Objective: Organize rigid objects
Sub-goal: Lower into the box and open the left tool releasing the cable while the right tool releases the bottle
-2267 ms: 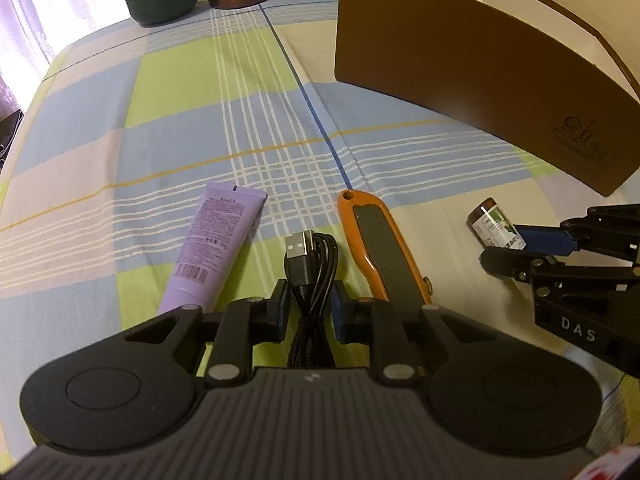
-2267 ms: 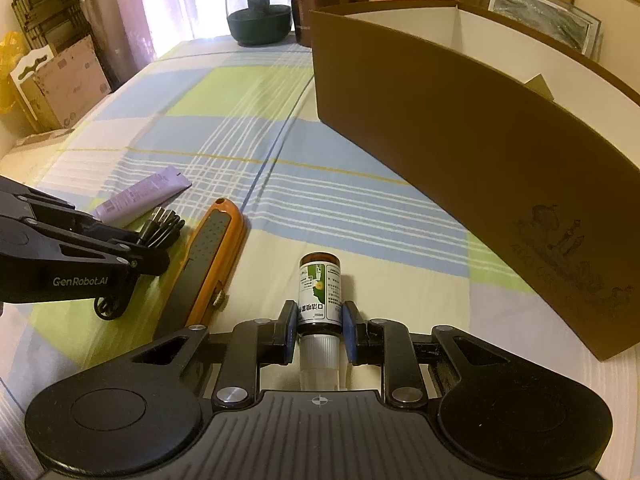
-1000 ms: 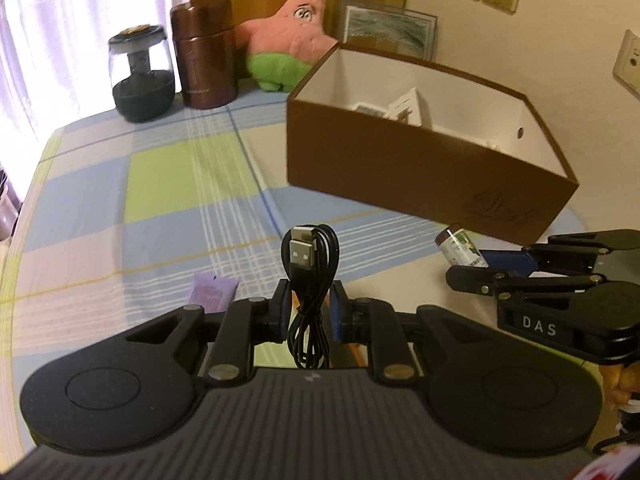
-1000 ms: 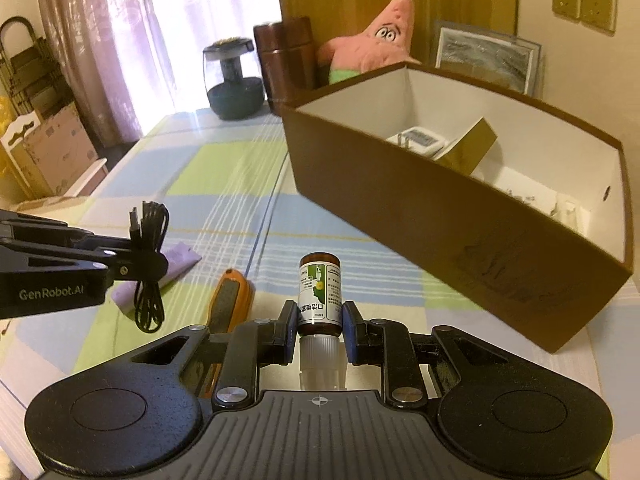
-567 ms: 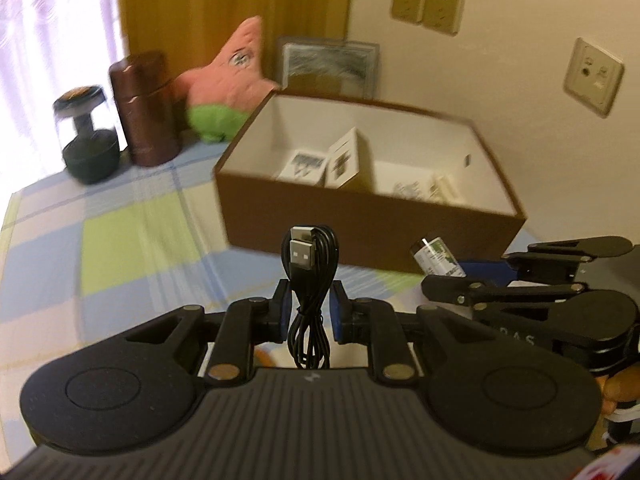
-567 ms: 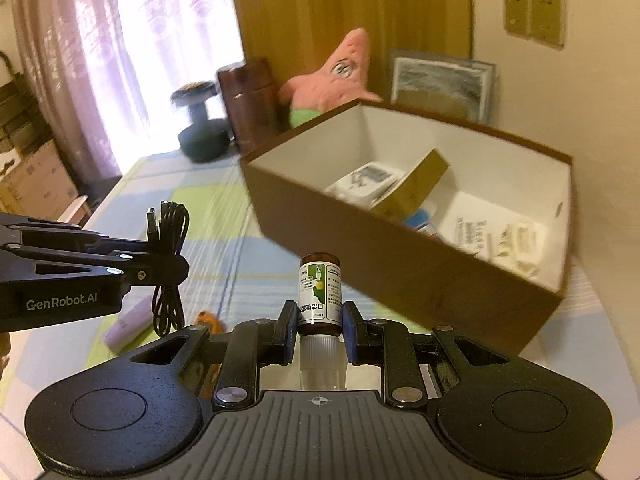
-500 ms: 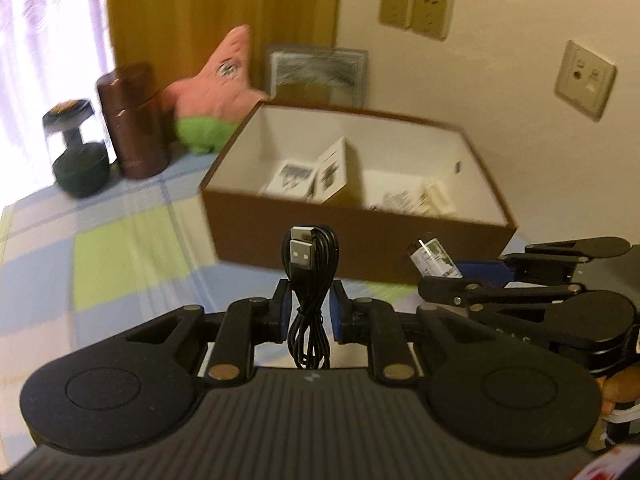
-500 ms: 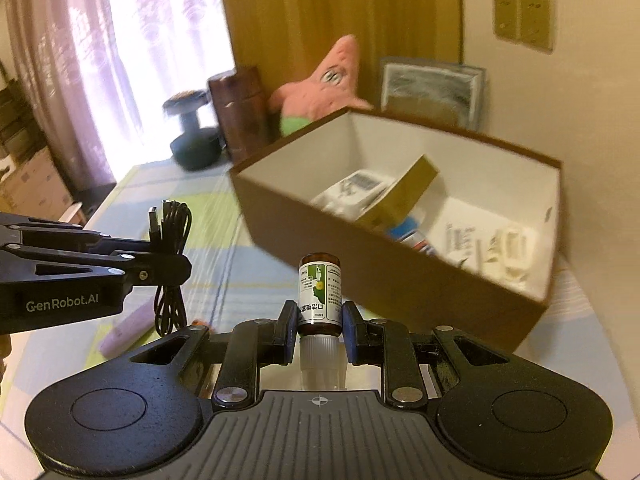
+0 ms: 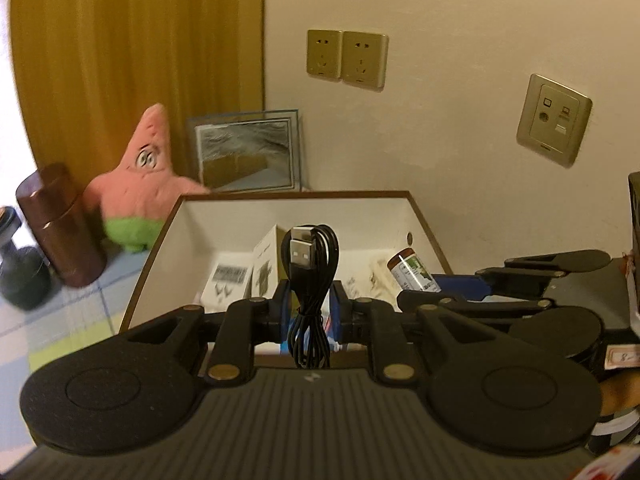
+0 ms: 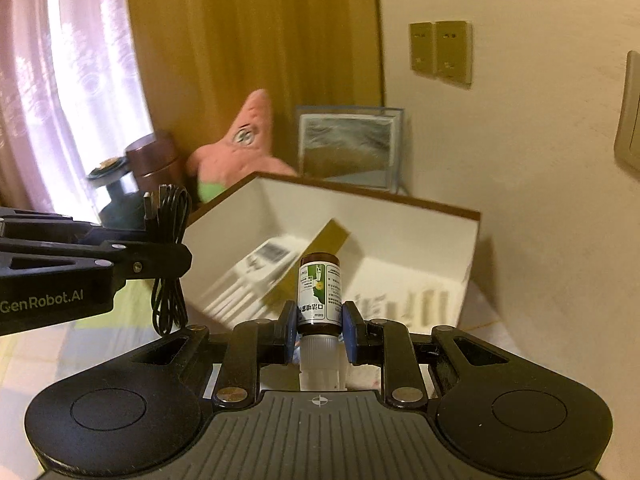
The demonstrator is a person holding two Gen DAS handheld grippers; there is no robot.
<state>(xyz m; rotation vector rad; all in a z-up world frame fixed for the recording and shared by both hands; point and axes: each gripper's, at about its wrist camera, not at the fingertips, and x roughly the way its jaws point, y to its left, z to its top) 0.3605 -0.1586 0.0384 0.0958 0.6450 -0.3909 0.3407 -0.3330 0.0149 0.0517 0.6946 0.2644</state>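
Brown card: the box (image 9: 152,258) is sitting open-topped just beyond both grippers, white inside, its near wall hidden behind the left gripper.
Left gripper (image 9: 310,304): it is pinching the cable (image 9: 310,276), a black coiled bundle, with the USB plug standing up above the jaws and the loop hanging below.
Right gripper (image 10: 320,330): it is clamping the bottle (image 10: 319,294) at its neck, white cap toward the camera, brown base pointing away toward the box.
Bottle axis: in the right view it is running straight ahead along the fingers, over the box's right half.
Cable axis: it is hanging roughly vertical, so it looks ready to fall loop-first.
Which is nearer: from the left view both are hovering at about the near edge, left gripper over the middle, right gripper further right; neither looks clearly ahead.
Already inside: cartons (image 9: 230,276) are lying to the left, white packets (image 10: 424,304) to the right.
Key relation: the opening is lying ahead of and below both loads, so a short advance and release is probably what remains.
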